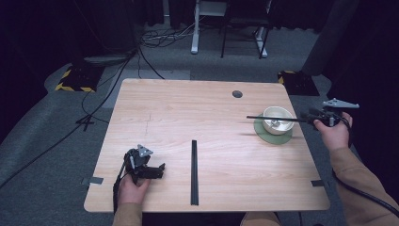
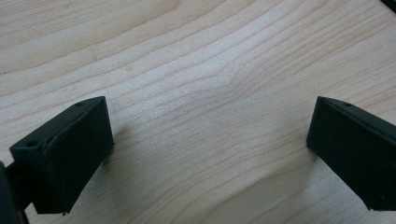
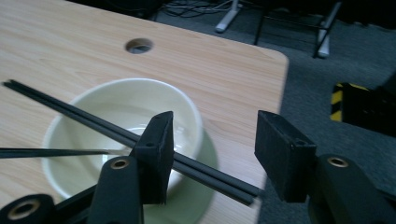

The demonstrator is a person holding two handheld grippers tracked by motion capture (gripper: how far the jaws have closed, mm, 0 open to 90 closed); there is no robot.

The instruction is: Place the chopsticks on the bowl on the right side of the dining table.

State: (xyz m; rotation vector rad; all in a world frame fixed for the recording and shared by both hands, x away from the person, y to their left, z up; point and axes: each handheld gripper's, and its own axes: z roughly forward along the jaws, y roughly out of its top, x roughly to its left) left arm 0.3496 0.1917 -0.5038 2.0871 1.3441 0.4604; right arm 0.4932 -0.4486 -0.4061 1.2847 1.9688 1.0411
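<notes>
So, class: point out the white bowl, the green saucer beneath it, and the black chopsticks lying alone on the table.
white bowl (image 1: 276, 113), high view, on its near rim.
green saucer (image 1: 261, 131), high view, on its bare left edge.
black chopsticks (image 1: 194, 172), high view, at mid-length of the pair.

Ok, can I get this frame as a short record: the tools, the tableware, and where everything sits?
left tool: jaws wide apart over bare wooden table, near-left corner, nothing between them
right tool: at the far-right table edge, jaws apart, not pressing on anything
chopsticks over bowl: black pair lying across the rim, near end reaching between the right tool's jaws
bowl: cream, upright, on a green saucer
chopsticks on table: second black pair, lying flat at the centre near edge
</notes>
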